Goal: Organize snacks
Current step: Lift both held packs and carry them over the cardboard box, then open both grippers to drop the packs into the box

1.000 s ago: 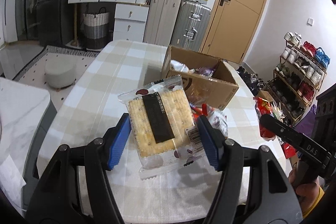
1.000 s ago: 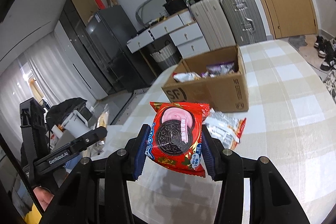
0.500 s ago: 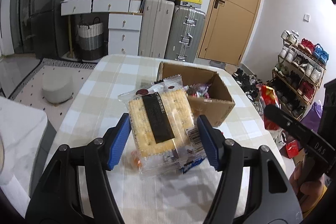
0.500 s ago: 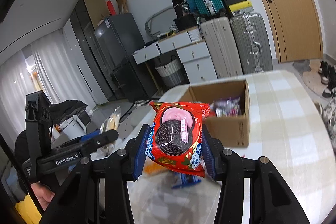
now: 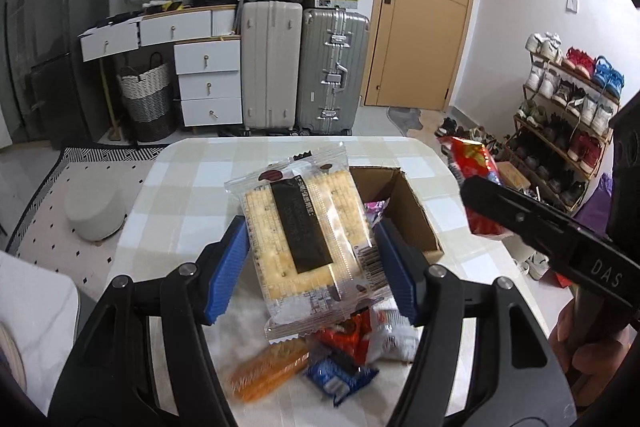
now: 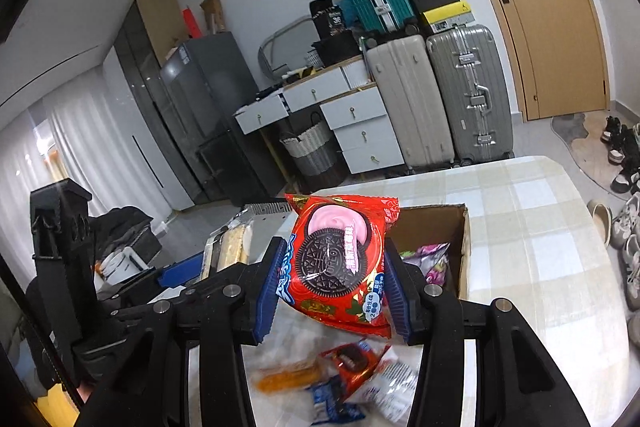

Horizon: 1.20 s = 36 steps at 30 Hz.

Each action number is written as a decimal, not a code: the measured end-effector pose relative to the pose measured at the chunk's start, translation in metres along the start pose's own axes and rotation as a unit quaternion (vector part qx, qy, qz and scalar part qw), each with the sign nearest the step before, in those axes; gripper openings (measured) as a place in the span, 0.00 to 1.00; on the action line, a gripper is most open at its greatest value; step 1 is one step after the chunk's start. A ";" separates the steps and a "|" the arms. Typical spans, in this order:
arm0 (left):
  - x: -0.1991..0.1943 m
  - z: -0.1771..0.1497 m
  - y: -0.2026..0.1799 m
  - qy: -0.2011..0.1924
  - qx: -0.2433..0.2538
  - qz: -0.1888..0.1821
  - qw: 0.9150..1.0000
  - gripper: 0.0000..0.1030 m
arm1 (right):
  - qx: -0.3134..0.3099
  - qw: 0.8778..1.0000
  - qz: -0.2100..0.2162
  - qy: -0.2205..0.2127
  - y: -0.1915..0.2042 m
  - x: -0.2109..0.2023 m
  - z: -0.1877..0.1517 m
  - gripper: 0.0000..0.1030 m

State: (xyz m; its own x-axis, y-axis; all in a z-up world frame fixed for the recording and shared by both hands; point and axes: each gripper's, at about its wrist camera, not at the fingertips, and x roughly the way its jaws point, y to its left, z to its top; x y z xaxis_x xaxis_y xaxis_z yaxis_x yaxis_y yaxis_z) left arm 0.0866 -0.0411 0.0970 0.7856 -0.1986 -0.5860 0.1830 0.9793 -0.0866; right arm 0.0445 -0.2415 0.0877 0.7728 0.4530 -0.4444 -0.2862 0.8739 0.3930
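The biggest risk I see is at the cardboard box (image 5: 404, 211): it sits open on the checked table (image 5: 192, 179) just beyond both my grippers, and with two packets arriving together they could foul each other at the opening, or one could catch the box wall and slide onto the table. Next, either packet could slip. My left gripper (image 5: 312, 263) is about half open, its blue pads pressing the sides of the cracker packet (image 5: 304, 227), a slick clear wrapper held only by its edges, so a quick tilt may let it slide out. My right gripper (image 6: 330, 275) is closed fairly narrow on the red cookie packet (image 6: 340, 259), which bulges between the pads; a puffy bag like that can squirm free.

The box is plain brown and already holds a purple wrapper (image 6: 430, 259). The cracker packet is flat and square, pale biscuits under a dark label, held above the table in front of the box. The cookie packet is glossy red, showing a dark sandwich cookie, held above the box's near wall. Below both, loose snacks (image 5: 320, 359) lie on the table: orange, blue, red and white.
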 end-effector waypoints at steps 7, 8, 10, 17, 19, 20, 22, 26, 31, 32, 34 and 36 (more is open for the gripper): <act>0.066 0.037 -0.011 0.032 0.010 -0.017 0.999 0.60 | 0.016 0.999 -0.014 0.038 -0.026 0.046 0.021 0.45; 0.078 0.043 -0.011 0.038 0.011 -0.018 0.999 0.60 | 0.019 0.999 -0.018 0.044 -0.030 0.052 0.024 0.45; 0.100 0.054 -0.013 0.049 0.016 -0.013 0.999 0.60 | 0.022 0.998 -0.025 0.056 -0.038 0.065 0.028 0.45; 0.174 0.074 -0.009 0.101 0.005 -0.028 0.994 0.60 | 0.026 0.994 -0.047 0.095 -0.062 0.107 0.033 0.45; 0.191 0.073 -0.004 0.112 0.000 -0.029 0.993 0.60 | 0.027 0.993 -0.052 0.104 -0.068 0.116 0.031 0.45; 0.200 0.072 -0.001 0.119 -0.002 -0.030 0.992 0.60 | 0.027 0.992 -0.054 0.109 -0.071 0.121 0.030 0.45; 0.216 0.070 0.005 0.128 -0.007 -0.033 0.991 0.60 | 0.033 0.991 -0.054 0.116 -0.076 0.127 0.026 0.45; 0.235 0.063 0.013 0.136 -0.014 -0.030 0.990 0.60 | 0.041 0.990 -0.052 0.126 -0.082 0.136 0.020 0.45; 0.252 0.054 0.013 0.142 -0.010 -0.029 0.989 0.60 | 0.037 0.989 -0.057 0.133 -0.086 0.142 0.015 0.45; 0.248 0.048 0.014 0.142 -0.010 -0.029 0.989 0.60 | 0.038 0.989 -0.055 0.134 -0.087 0.143 0.014 0.45; 0.250 0.044 0.014 0.144 -0.013 -0.029 0.989 0.60 | 0.038 0.988 -0.058 0.137 -0.088 0.144 0.012 0.45; 0.244 0.038 0.011 0.142 -0.015 -0.030 0.989 0.60 | 0.042 0.988 -0.055 0.137 -0.090 0.144 0.011 0.45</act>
State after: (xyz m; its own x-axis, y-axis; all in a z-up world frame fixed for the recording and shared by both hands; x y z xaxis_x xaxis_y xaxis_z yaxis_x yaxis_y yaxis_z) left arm 0.3026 -0.0807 -0.0164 0.5748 -0.2407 -0.7820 0.2031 0.9678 -0.1486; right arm 0.1874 -0.2567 -0.0025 0.6107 0.3964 -0.6855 -0.1512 0.9081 0.3905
